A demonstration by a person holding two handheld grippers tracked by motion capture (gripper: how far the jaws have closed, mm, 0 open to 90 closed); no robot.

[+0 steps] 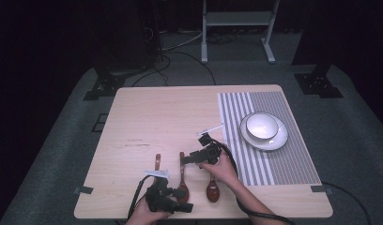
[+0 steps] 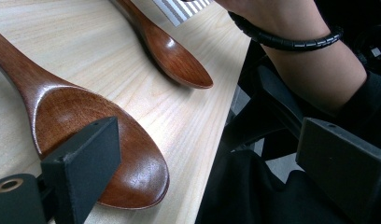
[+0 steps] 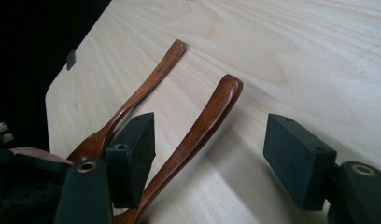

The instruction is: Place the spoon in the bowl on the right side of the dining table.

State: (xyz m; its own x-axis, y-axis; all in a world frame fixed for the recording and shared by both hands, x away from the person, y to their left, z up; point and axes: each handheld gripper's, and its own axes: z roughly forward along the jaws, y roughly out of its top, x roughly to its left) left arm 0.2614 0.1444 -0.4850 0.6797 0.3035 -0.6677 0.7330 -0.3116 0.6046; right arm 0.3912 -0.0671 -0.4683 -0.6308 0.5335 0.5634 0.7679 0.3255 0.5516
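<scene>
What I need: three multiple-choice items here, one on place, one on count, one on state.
1. The white bowl sits: A on the plate; B on bare wood; C on the floor.
2. Wooden spoons number: A one; B three; C five.
3. The right hand-held gripper is: A shut on the bowl; B shut on a spoon; C open.
1 A, it rests on the plate; 2 B, three lie near the front edge; 3 C, its jaws stand apart around a spoon handle.
</scene>
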